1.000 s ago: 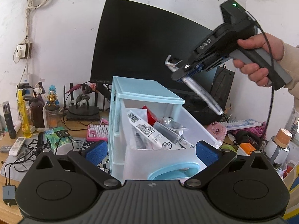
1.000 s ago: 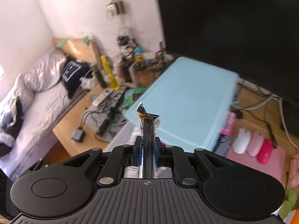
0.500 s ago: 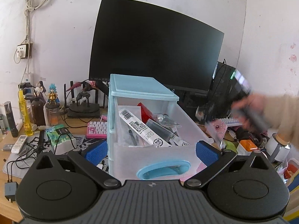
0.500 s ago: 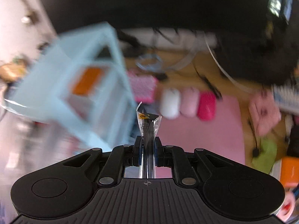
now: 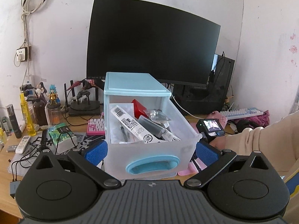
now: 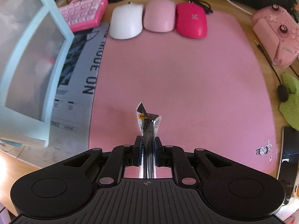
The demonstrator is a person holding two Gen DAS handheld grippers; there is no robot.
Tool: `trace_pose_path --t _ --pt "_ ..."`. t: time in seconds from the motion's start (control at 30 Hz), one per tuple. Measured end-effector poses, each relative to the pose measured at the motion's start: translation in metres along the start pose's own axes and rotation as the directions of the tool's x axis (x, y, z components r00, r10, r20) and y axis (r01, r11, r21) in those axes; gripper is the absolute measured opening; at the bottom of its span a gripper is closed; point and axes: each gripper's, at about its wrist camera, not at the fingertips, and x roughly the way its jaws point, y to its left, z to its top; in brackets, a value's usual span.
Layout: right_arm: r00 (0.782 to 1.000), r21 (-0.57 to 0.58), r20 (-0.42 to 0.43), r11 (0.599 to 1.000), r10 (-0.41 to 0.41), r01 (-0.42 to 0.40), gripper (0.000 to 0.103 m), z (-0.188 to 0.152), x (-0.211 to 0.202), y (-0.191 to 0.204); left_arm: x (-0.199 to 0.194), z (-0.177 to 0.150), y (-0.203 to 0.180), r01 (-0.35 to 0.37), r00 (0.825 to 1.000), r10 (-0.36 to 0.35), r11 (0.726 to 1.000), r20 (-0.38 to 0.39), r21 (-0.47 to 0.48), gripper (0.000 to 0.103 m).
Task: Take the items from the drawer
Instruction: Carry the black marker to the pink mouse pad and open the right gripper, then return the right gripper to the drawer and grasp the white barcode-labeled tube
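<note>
- I judge I'm at the set-down step: my right gripper (image 6: 147, 150) is clamped on a slim item in a clear plastic sleeve (image 6: 147, 128), hovering over the bare pink desk mat (image 6: 177, 74).
- Next I'd lower it to the mat and release, well short of the three mice.
- My left gripper (image 5: 151, 151) is spread wide, flanking the pulled-out translucent drawer with the blue handle (image 5: 151, 149).
- Only the left view shows the drawer's remaining clutter; only the right view shows the held item.

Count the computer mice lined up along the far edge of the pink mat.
3, side by side: a white mouse on the left, a pale pink mouse in the middle, a hot pink mouse on the right. None appear hidden.
</note>
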Motion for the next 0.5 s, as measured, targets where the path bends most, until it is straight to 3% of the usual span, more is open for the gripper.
trace_pose_path --t 0.17,0.3,0.4,0.5 --pt "1.0 -0.003 0.006 1.0 -0.003 0.003 0.024 -0.002 -0.001 -0.002 0.002 0.001 0.001 0.003 1.0 -0.003 1.0 -0.001 -0.011 0.103" --pt "1.0 -0.011 0.02 1.0 -0.008 0.008 0.024 -0.004 -0.014 -0.005 0.004 0.002 0.002 0.019 1.0 -0.019 1.0 0.007 -0.013 0.103" --pt "0.999 -0.014 0.048 1.0 -0.012 0.012 0.034 -0.003 -0.032 -0.009 0.005 0.003 0.003 0.031 0.999 -0.031 0.999 0.016 -0.009 0.103" --pt "0.995 -0.042 0.102 0.999 0.002 0.003 0.034 0.002 -0.071 -0.005 0.005 0.004 0.006 0.039 0.999 -0.039 0.999 0.029 -0.006 0.103"
